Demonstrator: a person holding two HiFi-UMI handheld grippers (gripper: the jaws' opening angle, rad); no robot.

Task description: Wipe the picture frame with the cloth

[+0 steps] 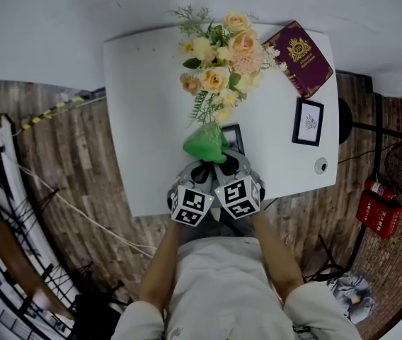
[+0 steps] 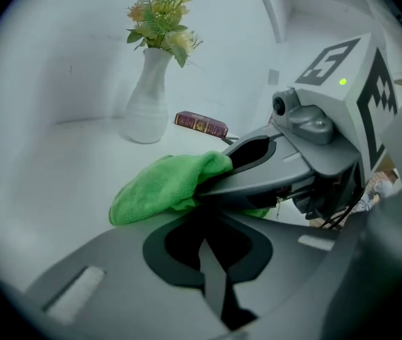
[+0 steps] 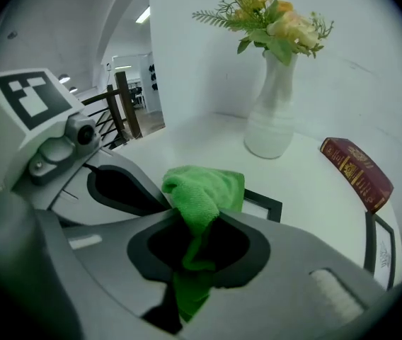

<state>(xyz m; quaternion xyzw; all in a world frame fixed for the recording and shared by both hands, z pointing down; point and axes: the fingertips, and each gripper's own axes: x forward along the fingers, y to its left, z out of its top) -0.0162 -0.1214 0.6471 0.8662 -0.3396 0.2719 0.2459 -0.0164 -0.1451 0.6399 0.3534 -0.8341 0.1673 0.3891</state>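
A green cloth [image 1: 204, 144] is bunched over the near-left corner of a small black picture frame [image 1: 235, 136] lying flat on the white table [image 1: 151, 119]. My right gripper [image 1: 222, 166] is shut on the cloth [image 3: 202, 193], whose tail hangs down between the jaws [image 3: 194, 245]. The frame's black edge [image 3: 266, 204] shows just behind the cloth. My left gripper [image 1: 199, 167] sits tight against the right one, jaws shut with nothing between them [image 2: 204, 241]. From the left gripper view the cloth [image 2: 160, 188] spills out of the right gripper [image 2: 247, 167].
A white vase of flowers [image 1: 219, 62] stands just beyond the frame. A maroon book [image 1: 300, 57] lies at the far right. A second black frame [image 1: 308, 121] and a small round object [image 1: 320, 165] lie near the right edge. Red fire extinguishers [image 1: 378, 207] stand on the floor.
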